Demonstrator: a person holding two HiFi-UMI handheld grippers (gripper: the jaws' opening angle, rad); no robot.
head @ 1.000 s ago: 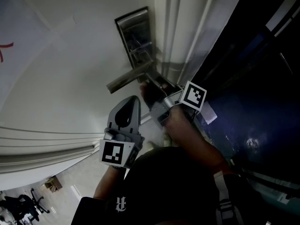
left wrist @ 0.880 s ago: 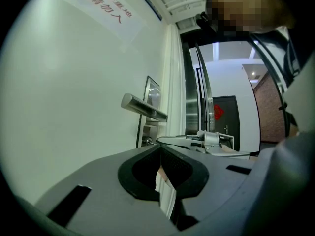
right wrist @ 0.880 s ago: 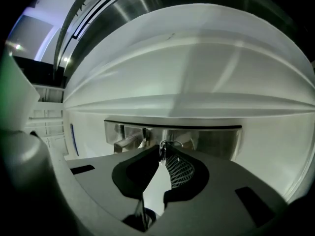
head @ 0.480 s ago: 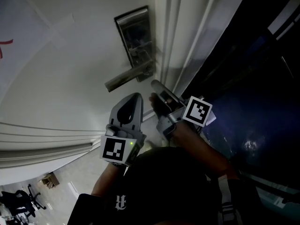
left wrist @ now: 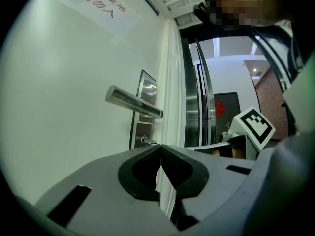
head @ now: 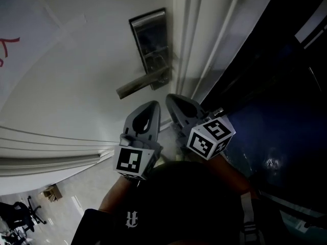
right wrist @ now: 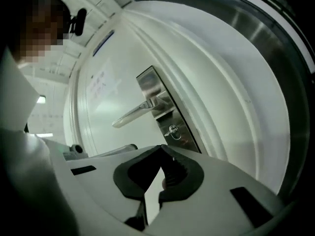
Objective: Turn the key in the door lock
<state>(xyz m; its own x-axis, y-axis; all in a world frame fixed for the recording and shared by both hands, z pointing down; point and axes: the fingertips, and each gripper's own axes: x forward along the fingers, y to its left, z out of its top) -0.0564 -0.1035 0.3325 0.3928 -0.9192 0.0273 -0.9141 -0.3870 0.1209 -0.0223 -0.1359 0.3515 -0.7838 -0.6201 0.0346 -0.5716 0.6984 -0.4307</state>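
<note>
Both claws are pressed shut, tips meeting with nothing between them. The left claw (left wrist: 160,147) and the right claw (right wrist: 161,148) are held side by side, close together, tips pointing at the white door (head: 76,75) near the lever handle (head: 140,86) but touching neither. The key (right wrist: 172,130) sits in the metal lock plate (head: 152,42) by the handle's root, apart from both claws. The door frame (head: 191,45) runs just right of the right claw.

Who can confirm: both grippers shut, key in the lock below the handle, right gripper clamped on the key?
No: the right gripper is shut on nothing. The right gripper view shows the key alone in the lock, untouched. Left gripper shut, key below the handle: correct.
</note>
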